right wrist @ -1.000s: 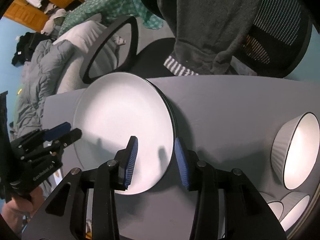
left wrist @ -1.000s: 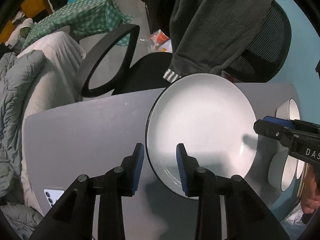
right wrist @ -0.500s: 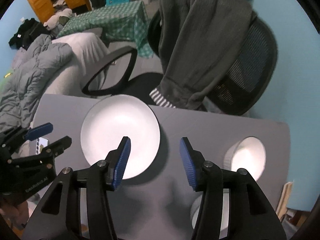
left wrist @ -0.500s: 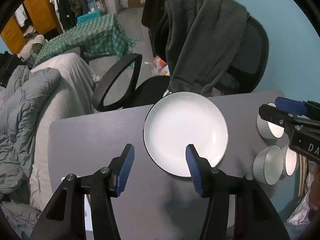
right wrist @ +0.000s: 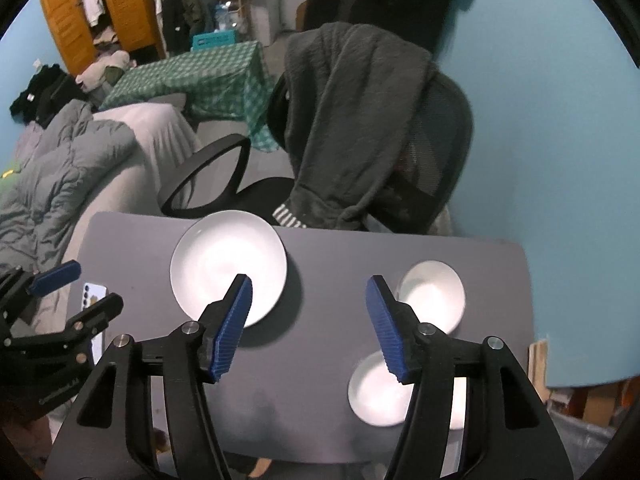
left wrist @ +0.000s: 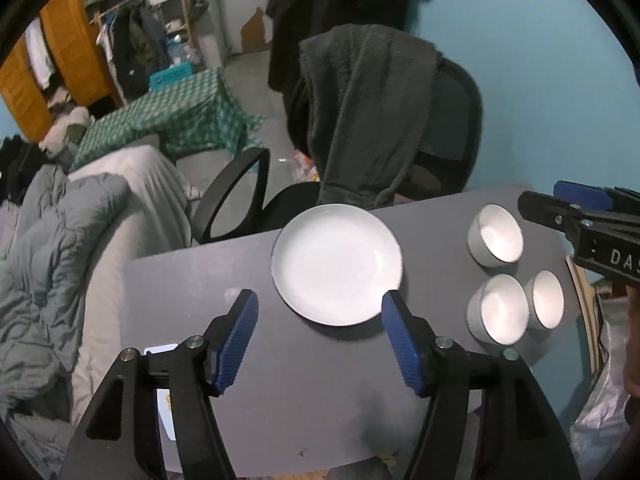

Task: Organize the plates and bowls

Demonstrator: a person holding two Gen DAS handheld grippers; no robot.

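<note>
Both tools hang above the grey desk [left wrist: 248, 396], pointing steeply down, neither touching anything. The left tool [left wrist: 320, 344] has its jaws opening with only bare desk and the near rim of the white plate [left wrist: 337, 265] showing through the gap — nothing is gripped. The right tool [right wrist: 309, 330] likewise has its jaws opening, empty, over the open stretch between plate and bowls.

The plate lies flat near the far edge of the desk, left of centre, in front of an office chair [left wrist: 448, 128] draped with a grey garment [left wrist: 372, 112]. Whether further plates lie beneath it cannot be told from here. Three white bowls stand apart on the right side: a far bowl [left wrist: 496, 234], a near bowl [left wrist: 498, 309] and a right bowl [left wrist: 545, 299] — the latter two just beside each other, possibly touching. A phone [right wrist: 94, 294] lies at the left edge.

Judgement: the plate appears settled; the bowls remain to be nested. Recommended practice: take one bowl by its rim with one pad inside and one outside, lift straight up and clear of its neighbour before moving across, then lower it centred into the next bowl. Close gently, since glazed rims may slip. Keep the idle tool well apart from the working one.
</note>
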